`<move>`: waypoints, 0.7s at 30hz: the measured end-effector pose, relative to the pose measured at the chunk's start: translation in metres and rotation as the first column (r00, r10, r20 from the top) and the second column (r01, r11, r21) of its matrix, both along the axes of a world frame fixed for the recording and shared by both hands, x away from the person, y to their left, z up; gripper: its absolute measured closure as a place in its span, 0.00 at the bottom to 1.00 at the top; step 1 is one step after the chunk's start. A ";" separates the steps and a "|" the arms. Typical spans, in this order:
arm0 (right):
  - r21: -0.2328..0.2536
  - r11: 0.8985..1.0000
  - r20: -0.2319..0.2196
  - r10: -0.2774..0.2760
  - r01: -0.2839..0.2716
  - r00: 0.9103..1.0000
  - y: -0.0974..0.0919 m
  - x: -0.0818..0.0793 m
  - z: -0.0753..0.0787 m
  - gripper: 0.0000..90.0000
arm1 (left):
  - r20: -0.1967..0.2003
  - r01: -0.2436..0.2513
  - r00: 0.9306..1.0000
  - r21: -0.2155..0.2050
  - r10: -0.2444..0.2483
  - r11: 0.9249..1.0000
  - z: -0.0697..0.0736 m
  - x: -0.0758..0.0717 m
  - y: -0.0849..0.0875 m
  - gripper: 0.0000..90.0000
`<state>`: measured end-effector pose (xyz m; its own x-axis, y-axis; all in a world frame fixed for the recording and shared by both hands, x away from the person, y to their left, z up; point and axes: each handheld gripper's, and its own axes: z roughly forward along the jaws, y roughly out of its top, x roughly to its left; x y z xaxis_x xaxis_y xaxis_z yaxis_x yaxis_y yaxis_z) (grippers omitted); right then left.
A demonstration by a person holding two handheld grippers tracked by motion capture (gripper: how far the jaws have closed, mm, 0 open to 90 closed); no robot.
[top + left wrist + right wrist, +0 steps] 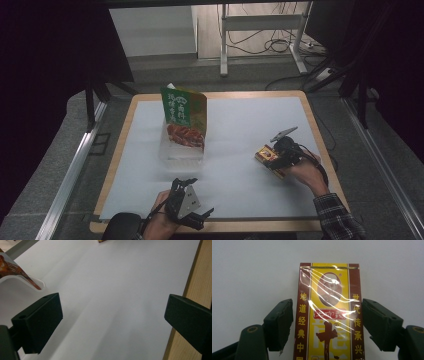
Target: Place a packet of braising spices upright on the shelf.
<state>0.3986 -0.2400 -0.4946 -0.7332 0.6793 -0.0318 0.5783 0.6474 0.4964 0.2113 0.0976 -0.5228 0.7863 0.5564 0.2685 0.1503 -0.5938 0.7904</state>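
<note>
Right gripper low over the white table sheet, its black jaws apart, one on each long side of a flat rectangular packet; slim gaps show at both pads, no squeeze visible. The packet is yellow down the middle with dark red side bands, yellow characters, an oval portrait near the far end, and a glossy, creased film wrap. It lies flat between the jaws. Left gripper hangs over bare sheet, jaws wide apart, nothing between. A green-and-orange printed pouch stands well beyond it.
</note>
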 end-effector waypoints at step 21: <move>-0.171 0.985 -0.136 0.009 -0.032 0.991 0.029 0.028 0.003 0.29 | -0.001 0.005 1.000 0.011 -0.005 1.000 -0.001 0.000 -0.001 0.02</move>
<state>0.4268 -0.2114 -0.4920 -0.7523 0.6571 -0.0479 0.6178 0.7288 0.2952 0.2115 0.0969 -0.5237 0.7893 0.5494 0.2741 0.1477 -0.6032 0.7838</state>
